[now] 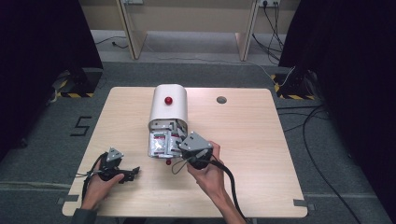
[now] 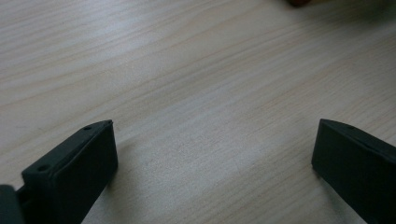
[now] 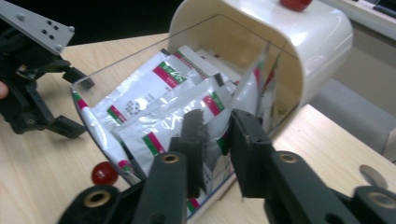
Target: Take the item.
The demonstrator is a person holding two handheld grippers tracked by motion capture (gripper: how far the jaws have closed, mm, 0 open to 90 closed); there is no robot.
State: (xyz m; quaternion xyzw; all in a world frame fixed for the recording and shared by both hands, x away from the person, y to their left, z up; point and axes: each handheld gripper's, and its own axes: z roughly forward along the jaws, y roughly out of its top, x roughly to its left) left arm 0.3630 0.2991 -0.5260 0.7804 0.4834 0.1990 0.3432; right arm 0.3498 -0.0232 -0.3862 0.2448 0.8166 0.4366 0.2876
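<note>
A white round-topped box [image 1: 168,109] [image 3: 303,42] with a red knob [image 1: 168,100] lies mid-table. Its clear flap [image 3: 116,60] hangs open toward me, with a small red knob [image 1: 168,162] [image 3: 104,172] at its edge. Several white sachets [image 1: 161,142] [image 3: 154,88] with red and green marks spill out onto the flap. My right gripper [image 1: 179,140] [image 3: 217,126] reaches into this pile, its jaws a narrow gap apart with a sachet's edge between them. My left gripper [image 1: 133,172] [image 2: 212,135] rests open on the bare wood at the front left, with nothing between its jaws.
The light wooden table [image 1: 243,140] has a round grey cable hole [image 1: 221,99] right of the box. Dark curtains flank the table, and cables lie on the floor at the right. The left gripper [image 3: 32,84] lies left of the flap in the right gripper view.
</note>
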